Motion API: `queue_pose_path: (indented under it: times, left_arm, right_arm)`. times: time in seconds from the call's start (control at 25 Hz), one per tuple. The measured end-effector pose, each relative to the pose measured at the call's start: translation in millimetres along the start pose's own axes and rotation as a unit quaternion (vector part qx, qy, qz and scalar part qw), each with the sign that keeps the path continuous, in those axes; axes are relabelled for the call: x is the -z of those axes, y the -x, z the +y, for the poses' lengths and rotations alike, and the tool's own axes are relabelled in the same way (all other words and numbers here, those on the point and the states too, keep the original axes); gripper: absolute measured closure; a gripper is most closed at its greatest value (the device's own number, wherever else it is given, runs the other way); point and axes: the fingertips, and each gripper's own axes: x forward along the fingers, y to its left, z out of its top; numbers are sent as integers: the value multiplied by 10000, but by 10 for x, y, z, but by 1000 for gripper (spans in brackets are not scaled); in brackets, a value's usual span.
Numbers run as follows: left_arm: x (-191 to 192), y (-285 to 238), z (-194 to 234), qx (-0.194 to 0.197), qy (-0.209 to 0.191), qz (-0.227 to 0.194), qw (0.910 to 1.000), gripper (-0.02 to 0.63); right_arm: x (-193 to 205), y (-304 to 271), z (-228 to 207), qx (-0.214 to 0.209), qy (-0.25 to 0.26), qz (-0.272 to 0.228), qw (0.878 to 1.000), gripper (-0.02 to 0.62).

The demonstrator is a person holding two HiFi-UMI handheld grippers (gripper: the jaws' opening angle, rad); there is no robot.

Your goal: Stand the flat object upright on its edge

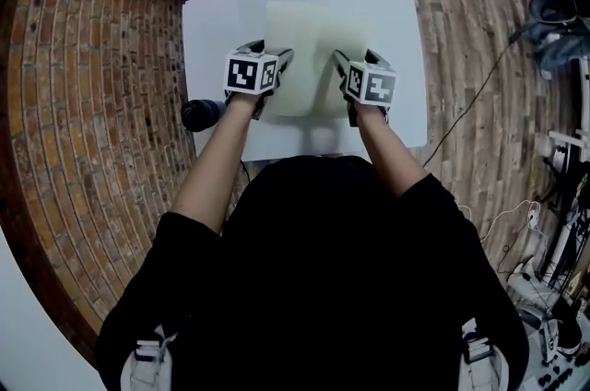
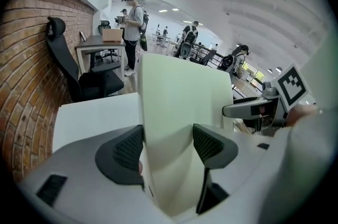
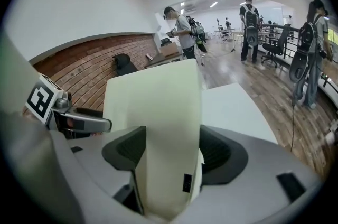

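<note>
A pale cream flat board [image 1: 309, 34] is lifted over the white table [image 1: 212, 20], and I hold it by its near edge from both sides. My left gripper [image 1: 281, 66] is shut on its left part; in the left gripper view the board [image 2: 179, 96] fills the gap between the dark pads [image 2: 127, 149]. My right gripper [image 1: 339, 66] is shut on its right part, where the board [image 3: 153, 106] sits tight between both pads [image 3: 219, 151]. From each gripper the board rises up and away. Its lower edge is hidden by the grippers.
A black round object [image 1: 200, 114] sits at the table's left edge. Beyond the table's far edge stands a black office chair [image 2: 79, 70]. A cable [image 1: 479, 94] runs over the wooden floor on the right. Several people [image 3: 182, 33] stand in the background.
</note>
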Motion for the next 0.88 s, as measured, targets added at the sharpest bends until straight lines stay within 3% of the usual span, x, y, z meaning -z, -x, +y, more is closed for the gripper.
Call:
queue_pose_path:
  times: [0.44, 0.88]
  left_arm:
    - [-115, 230, -42, -239, -123, -750, 9968, 304]
    - [-235, 421, -77, -539, -416, -1611, 9846, 304]
  right_arm:
    - [-173, 90, 90, -86, 686, -696, 9952, 281]
    - [-327, 192, 162, -281, 1225, -1305, 9835, 279]
